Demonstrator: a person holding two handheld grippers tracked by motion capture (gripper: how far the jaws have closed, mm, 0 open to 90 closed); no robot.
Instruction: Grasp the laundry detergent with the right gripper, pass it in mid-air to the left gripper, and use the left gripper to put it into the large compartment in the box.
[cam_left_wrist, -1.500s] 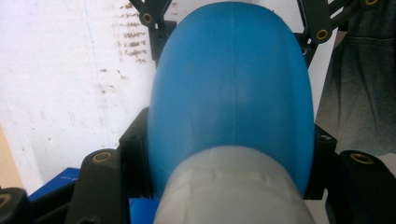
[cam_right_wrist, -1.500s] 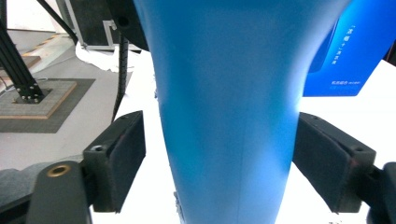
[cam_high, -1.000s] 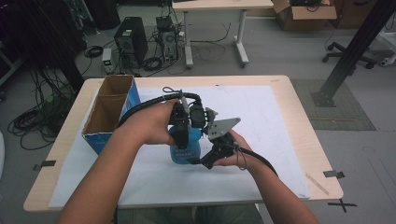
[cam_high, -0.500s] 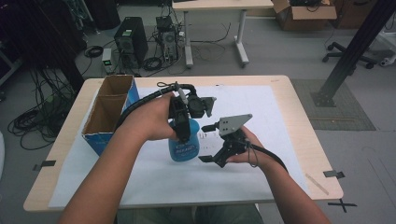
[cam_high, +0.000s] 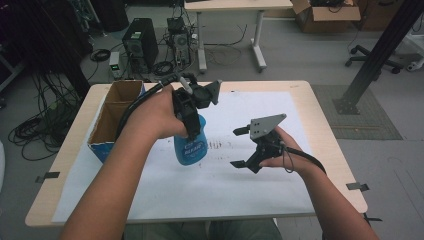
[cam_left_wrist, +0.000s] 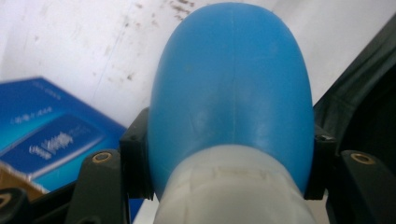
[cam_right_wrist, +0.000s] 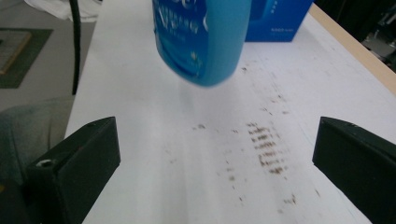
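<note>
Blue bottle (cam_high: 190, 145) pinched at neck by L gripper (cam_high: 187, 120), axis upright, lifted. R gripper (cam_high: 240, 147) spread, empty, just right of bottle.

Blue box (cam_high: 116, 120) blocks the table's (cam_high: 320, 125) far-left corner. Bottle (cam_high: 190, 145), lifted in left gripper (cam_high: 192, 127), sits mid-sheet. White sheet (cam_high: 210, 190) is bare near and right; right gripper (cam_high: 241, 147), jaws wide, has open passage there.

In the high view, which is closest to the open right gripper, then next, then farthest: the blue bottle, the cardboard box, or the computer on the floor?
From the right gripper:
1. Blue bottle, just left, held up.
2. Cardboard box, table's left edge.
3. Computer, on the floor beyond the table.
</note>
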